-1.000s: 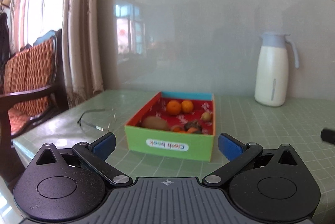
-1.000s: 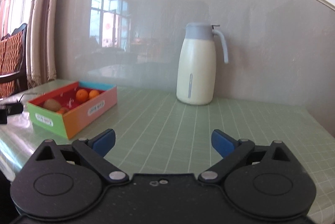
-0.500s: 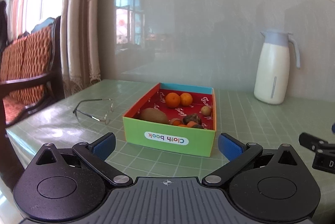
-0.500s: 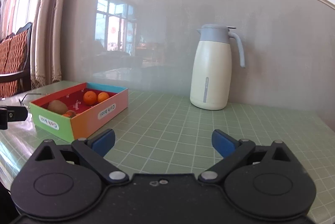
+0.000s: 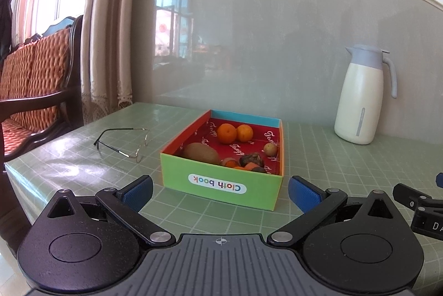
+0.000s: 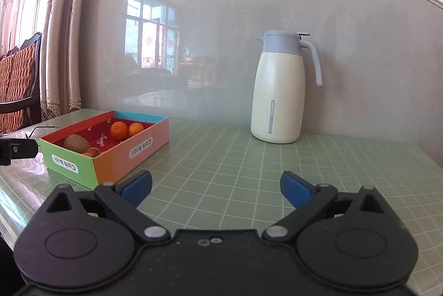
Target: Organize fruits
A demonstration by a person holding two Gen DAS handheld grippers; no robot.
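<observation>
Left wrist view: left gripper [image 5: 220,192] fingers spread wide, empty, box [image 5: 221,179] of fruit on tabletop [image 5: 346,165] just ahead, centred between them. Right gripper [image 6: 216,185] fingers also spread, empty; box well off to their left. Kiwi [image 5: 200,152], two oranges [image 5: 226,133] inside.

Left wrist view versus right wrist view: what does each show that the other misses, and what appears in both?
Only the left wrist view shows the whole glasses, the small tan fruit and the left gripper, open. Only the right wrist view shows the box's orange side and the right gripper, open, over bare table. Both show the box with two oranges and a kiwi, and the jug.
</observation>
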